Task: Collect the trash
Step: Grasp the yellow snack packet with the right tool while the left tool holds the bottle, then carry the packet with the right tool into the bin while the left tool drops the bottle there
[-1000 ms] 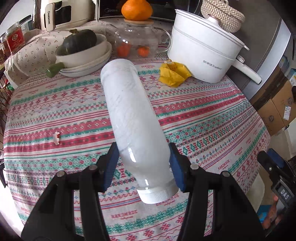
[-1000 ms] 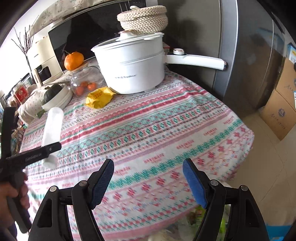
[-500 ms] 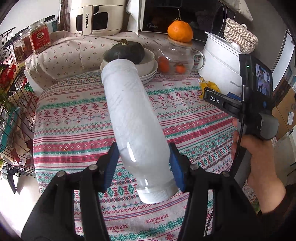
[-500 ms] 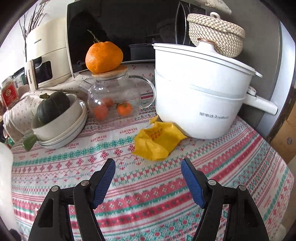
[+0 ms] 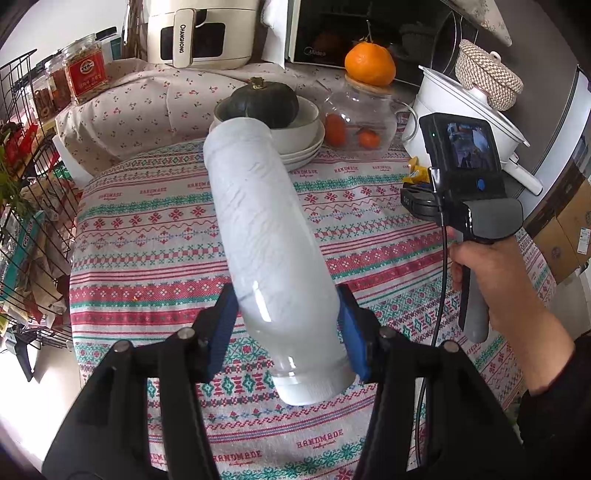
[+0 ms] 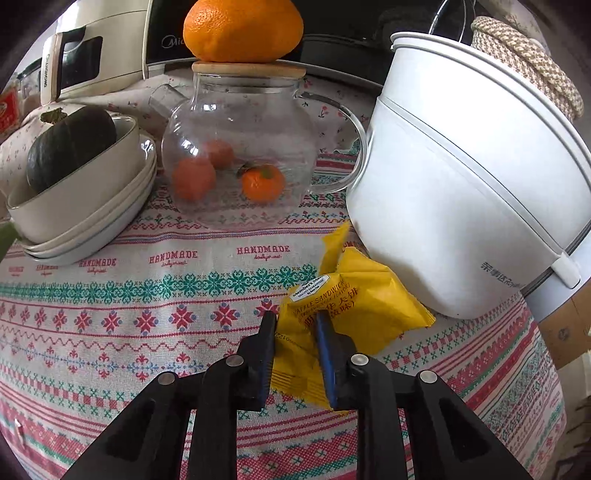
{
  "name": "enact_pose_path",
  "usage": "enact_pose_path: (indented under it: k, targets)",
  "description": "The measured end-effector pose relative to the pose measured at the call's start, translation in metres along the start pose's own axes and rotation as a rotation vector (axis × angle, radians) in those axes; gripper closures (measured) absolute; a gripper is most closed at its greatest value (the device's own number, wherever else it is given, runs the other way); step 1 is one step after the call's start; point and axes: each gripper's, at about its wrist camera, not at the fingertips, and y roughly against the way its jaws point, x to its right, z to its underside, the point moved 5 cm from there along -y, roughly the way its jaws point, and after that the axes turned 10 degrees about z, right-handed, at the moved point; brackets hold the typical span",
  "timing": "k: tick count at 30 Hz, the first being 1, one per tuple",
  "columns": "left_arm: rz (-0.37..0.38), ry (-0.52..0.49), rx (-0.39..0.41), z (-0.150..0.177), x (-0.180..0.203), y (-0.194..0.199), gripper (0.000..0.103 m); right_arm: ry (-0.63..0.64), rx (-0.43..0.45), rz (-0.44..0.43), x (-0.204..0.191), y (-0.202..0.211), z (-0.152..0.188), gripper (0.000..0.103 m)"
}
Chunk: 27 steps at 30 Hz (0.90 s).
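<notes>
Closing on the yellow wrapper [image 6: 347, 295], the right tool [image 6: 293, 325] has its blue pads either side of the packet's near edge, and the pads look to be pinching it already. The wrapper lies on the bench [image 6: 147, 314] touching the foot of the white pot [image 6: 461, 192], in front of the pot and to the right of the glass teapot [image 6: 243, 147]. An orange [image 6: 242, 27] sits on the teapot's wooden lid, with smaller oranges seen through the glass. Left of the teapot stands a stack of bowls [image 6: 85, 206] with a dark squash [image 6: 70, 146] in the top one.

The left tool [image 5: 288, 325] grips a frosted white bottle [image 5: 266, 236] near its capped end (cap toward the camera), about half open around the body, holding it tilted above the bench well clear of the pot. From this side the person's hand [image 5: 495, 280] shows on the right tool's handle, reaching toward the pot.
</notes>
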Motion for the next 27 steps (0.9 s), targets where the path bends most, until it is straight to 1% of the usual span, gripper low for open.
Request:
enact_pose_path:
  k: [1, 4, 7, 11, 15, 18, 24, 27]
  targets:
    - [-0.002, -0.003, 0.001, 0.0, 0.001, 0.001, 0.048, 0.016, 0.005, 0.006, -0.001, 0.003, 0.001, 0.091]
    - [-0.001, -0.002, 0.003, 0.0, 0.003, 0.003, 0.048, 0.022, 0.012, -0.02, 0.005, 0.015, 0.005, 0.096]
    - [0.004, 0.007, 0.016, -0.001, 0.007, 0.011, 0.048, 0.017, 0.012, -0.052, 0.013, 0.028, 0.013, 0.098]
    - [0.007, -0.013, 0.046, -0.003, 0.019, 0.028, 0.048, 0.042, 0.032, -0.074, 0.028, 0.059, 0.024, 0.098]
    - [0.01, -0.035, 0.08, -0.002, 0.037, 0.051, 0.048, 0.051, 0.072, -0.091, 0.054, 0.105, 0.036, 0.098]
    - [0.017, -0.054, 0.101, 0.004, 0.054, 0.069, 0.048, 0.035, 0.108, -0.11, 0.08, 0.145, 0.047, 0.098]
    - [0.047, -0.106, 0.139, 0.028, 0.093, 0.108, 0.049, 0.007, 0.167, -0.132, 0.131, 0.22, 0.072, 0.098]
    - [0.069, -0.13, 0.149, 0.045, 0.113, 0.124, 0.048, -0.007, 0.195, -0.143, 0.155, 0.25, 0.088, 0.098]
